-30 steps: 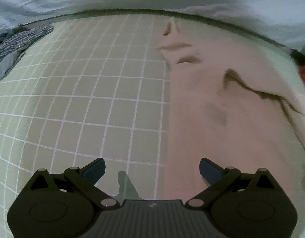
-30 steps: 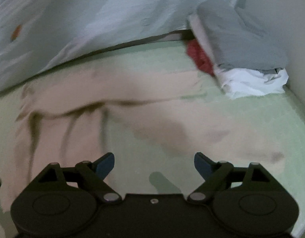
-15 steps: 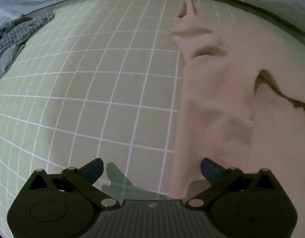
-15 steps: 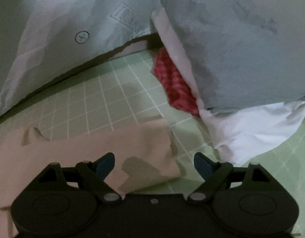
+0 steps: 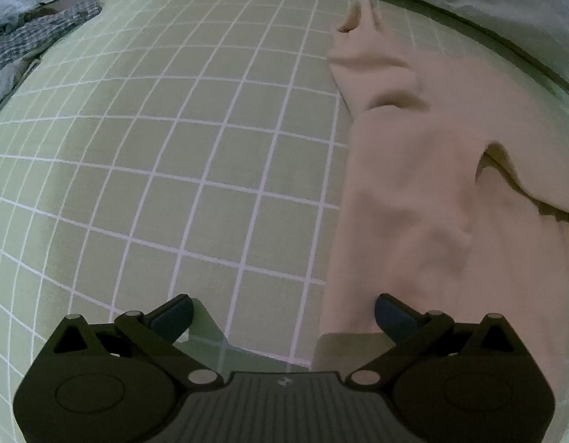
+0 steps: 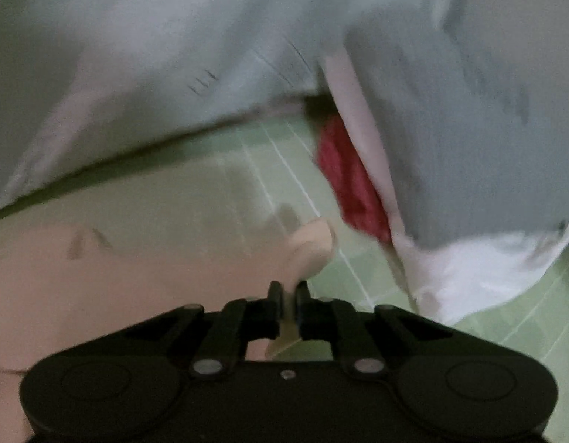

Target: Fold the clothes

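One garment [image 5: 432, 203] is being started on, lying flat and unfolded on the green grid surface [image 5: 173, 147], its corner pinched by the just-closed right fingers [image 6: 288, 295] while the left fingers [image 5: 280, 310] are being held wide apart over its edge.

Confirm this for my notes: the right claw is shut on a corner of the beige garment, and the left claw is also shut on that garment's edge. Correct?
Only partly. The left claw is open, hanging over the beige garment and the green gridded mat, as the left wrist view shows. The right claw has just been closing and is shut on a corner of the garment, as the right wrist view shows.
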